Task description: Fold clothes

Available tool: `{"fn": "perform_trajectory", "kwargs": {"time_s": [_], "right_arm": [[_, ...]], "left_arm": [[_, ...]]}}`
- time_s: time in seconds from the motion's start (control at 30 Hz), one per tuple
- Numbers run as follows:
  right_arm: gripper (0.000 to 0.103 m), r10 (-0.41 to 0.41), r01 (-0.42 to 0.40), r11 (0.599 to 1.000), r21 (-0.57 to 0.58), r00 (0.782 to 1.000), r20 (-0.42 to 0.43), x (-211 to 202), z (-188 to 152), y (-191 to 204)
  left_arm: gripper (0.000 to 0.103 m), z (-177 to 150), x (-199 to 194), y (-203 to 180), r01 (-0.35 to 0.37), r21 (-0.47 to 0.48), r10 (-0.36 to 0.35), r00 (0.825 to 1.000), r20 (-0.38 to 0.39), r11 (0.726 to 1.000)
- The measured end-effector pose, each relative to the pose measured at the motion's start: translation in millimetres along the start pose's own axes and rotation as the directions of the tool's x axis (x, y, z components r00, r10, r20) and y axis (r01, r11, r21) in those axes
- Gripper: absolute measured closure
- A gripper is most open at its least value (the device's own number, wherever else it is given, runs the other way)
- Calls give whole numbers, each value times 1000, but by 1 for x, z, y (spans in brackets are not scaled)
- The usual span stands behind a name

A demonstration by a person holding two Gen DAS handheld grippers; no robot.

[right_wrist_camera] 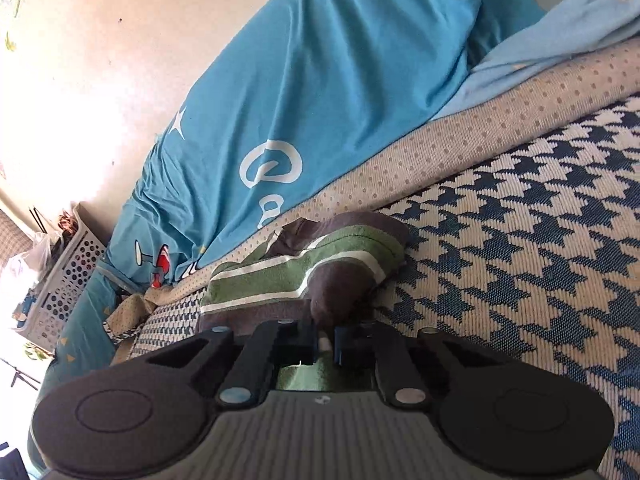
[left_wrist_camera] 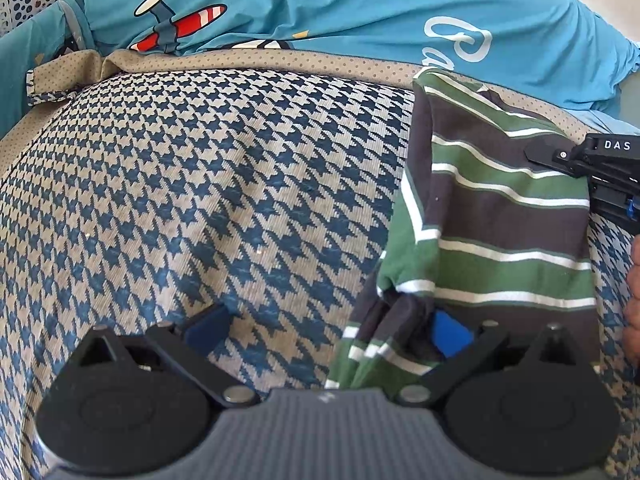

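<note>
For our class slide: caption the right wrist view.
Right tongs shut on a striped shirt lying on a houndstooth cover.

Two close wrist views, shared striped garment

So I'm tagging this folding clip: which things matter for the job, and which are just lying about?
In the job:
striped garment
right claw, shut on it
left claw, open

Lying about:
blue printed bedding
perforated white basket
houndstooth cover

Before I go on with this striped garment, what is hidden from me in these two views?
- Striped garment, left wrist view: lower corner hidden behind the left gripper.
- Right wrist view: fabric between the right gripper pads is in shadow.
- Basket: contents too small.
</note>
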State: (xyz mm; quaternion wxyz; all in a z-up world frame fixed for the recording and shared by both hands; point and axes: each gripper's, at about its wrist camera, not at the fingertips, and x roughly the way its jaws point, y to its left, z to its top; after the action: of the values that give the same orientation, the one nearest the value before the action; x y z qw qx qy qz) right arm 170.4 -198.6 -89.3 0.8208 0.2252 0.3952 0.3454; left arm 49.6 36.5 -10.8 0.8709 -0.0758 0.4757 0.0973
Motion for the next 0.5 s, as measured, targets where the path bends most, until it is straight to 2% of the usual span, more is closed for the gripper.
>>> {"fn": "perform_trajectory", "kwargs": {"time_s": [0.17,0.3,0.4,0.5], "right_arm": [[96,-94,97,994,-47,994,60,-16,-3,20],[97,-160,169,984,-56,978,131,-36,2,26],[97,-221,234,971,-54,957,186,-54,8,24],[97,-296,300,954,12,929,222,-76,16,7]], "left_arm": [[0,-1,-3,-1,25,9,-25,1000,-2,1000],[0,-4,-8,-6,65,32,-64,998,-5,997],[0,-7,-10,-13,85,64,-84,996,-13,994],[0,-11,-11,-22,103,99,-101,995,-18,990]]}}
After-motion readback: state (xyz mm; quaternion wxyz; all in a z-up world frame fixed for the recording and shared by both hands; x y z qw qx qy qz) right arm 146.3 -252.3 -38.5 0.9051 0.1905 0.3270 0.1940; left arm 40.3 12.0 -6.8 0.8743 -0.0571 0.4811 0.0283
